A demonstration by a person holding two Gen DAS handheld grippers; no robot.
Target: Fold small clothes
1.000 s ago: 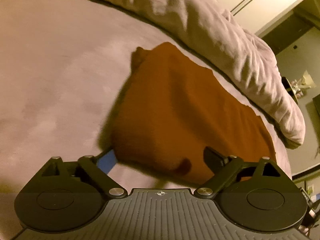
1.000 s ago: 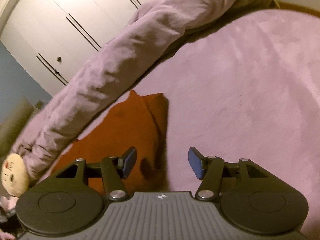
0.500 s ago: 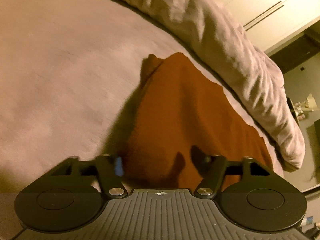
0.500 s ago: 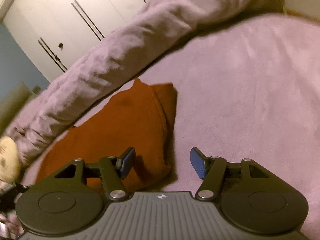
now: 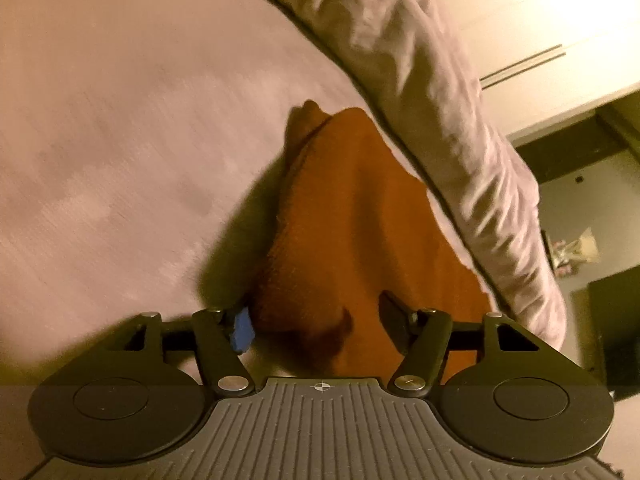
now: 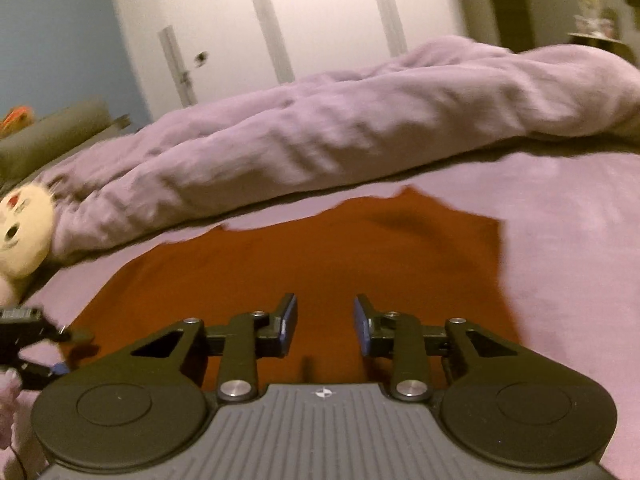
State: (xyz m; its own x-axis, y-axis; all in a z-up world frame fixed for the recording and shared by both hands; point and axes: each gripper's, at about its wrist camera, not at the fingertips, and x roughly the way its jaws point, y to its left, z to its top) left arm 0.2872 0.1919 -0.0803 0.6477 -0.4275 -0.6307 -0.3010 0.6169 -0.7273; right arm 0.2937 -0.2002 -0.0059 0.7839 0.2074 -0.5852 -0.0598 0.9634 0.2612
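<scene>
Rust-orange garment (image 5: pixel 360 240) lies flat on the lilac bed (image 5: pixel 120 140), centre frame, beside the rumpled duvet (image 5: pixel 440 100). Left gripper (image 5: pixel 316 320) fingers spread, straddling its near edge. Right gripper (image 6: pixel 325 322) fingers parted above the cloth, holding nothing.

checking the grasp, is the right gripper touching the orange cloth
Cannot tell. In the right wrist view the right gripper, open, sits over the orange cloth, but no contact or gap shows.

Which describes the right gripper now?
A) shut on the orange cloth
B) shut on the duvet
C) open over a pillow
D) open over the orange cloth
D: the right gripper has its jaws apart with nothing between them, and the orange cloth lies flat beneath.
</scene>
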